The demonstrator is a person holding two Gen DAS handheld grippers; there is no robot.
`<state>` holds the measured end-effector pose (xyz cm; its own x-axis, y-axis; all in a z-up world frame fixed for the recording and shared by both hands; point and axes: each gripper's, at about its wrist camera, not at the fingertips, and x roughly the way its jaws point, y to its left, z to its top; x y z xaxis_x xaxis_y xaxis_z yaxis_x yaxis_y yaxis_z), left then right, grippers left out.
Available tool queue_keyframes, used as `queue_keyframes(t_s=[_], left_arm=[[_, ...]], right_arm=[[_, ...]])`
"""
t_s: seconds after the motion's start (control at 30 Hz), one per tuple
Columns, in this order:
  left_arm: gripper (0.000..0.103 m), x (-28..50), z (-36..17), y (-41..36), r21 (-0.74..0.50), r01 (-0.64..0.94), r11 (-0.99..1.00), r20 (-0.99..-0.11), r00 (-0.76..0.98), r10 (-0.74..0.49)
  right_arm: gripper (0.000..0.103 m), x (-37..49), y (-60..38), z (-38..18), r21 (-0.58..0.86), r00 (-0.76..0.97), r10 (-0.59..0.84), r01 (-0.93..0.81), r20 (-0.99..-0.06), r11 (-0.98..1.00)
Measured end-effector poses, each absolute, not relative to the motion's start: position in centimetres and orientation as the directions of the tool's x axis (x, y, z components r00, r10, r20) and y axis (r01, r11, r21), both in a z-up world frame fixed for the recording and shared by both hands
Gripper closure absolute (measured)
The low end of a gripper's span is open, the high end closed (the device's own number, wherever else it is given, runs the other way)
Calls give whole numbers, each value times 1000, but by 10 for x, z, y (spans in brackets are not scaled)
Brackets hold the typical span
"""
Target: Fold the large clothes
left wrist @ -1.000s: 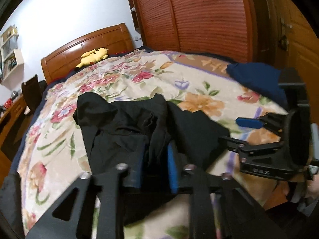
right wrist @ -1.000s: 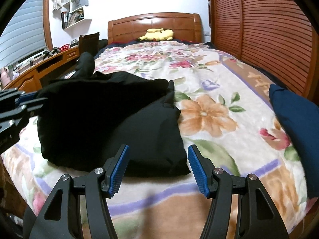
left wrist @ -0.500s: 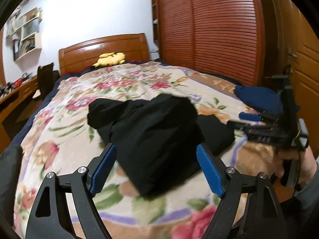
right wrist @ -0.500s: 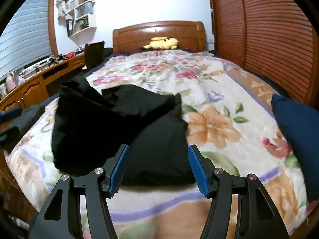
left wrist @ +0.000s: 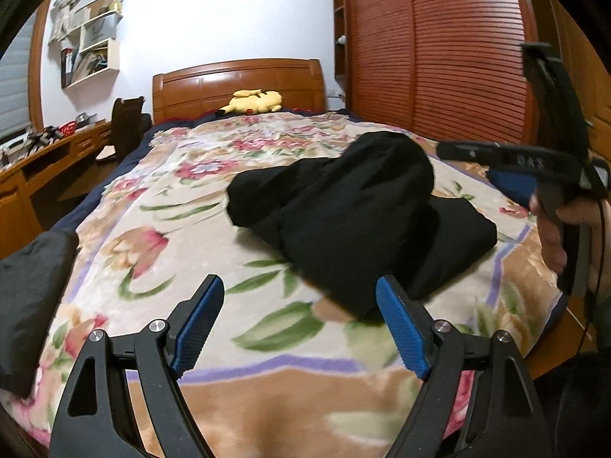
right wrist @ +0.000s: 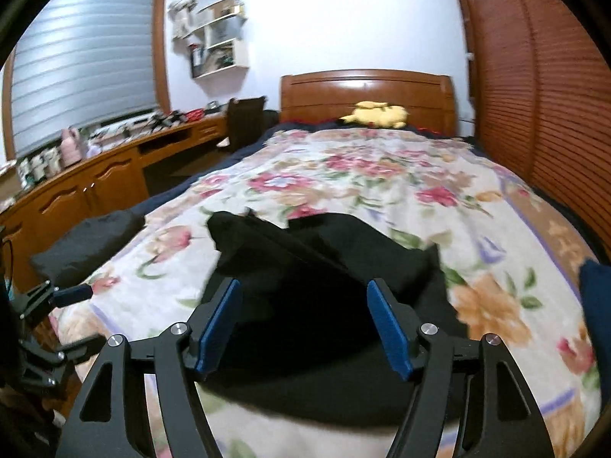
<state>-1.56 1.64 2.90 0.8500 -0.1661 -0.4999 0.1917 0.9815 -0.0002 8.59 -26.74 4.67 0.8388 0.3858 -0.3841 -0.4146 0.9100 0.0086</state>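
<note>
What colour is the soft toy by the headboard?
Yellow; the soft toy shows best in the left wrist view.

Light: even indoor, moderately bright; source not seen.
Wall [left wrist: 214,19]: rendered pale blue-white, no glare.
Blanket [right wrist: 382,168]: motion-smeared in right wrist view; near edge also blurred in left wrist view.
Black garment [left wrist: 355,206]: detail lost, nearly flat black.
Shadows: soft, faint under garment.
Edges: strong fisheye bending, dark vignette at corners.
Blind [right wrist: 84,76]: grey, dimly lit.
</note>
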Motion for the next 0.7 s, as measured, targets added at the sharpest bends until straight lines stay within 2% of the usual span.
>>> queue_keyframes(t_s=[0.23,0.43,0.47,0.5,0.57,0.7], left_arm=[[20,-24,19,51,-26,164,986,-502,851,-155],[20,-27,12,70,-34,146,989,-503,853,-143],[20,-27,11,72,-37,145,989,-505,851,-144],[20,-26,10,73,-38,146,989,-508,849,-145],[20,-22,8,73,-37,151,988,-513,845,-149],[20,-11,5,68,-39,175,984,-516,840,-170]], right_arm=[[30,126,-227,66,-107,815,367,-457,-449,883],[30,167,-190,57,-168,727,307,-500,-614,850],[33,172,-186,53,-189,719,288,-504,-633,843],[42,175,-182,49,-210,713,274,-511,-646,834],[94,177,-175,44,-247,699,259,-534,-667,808],[99,163,-178,61,-281,742,285,-536,-607,796]])
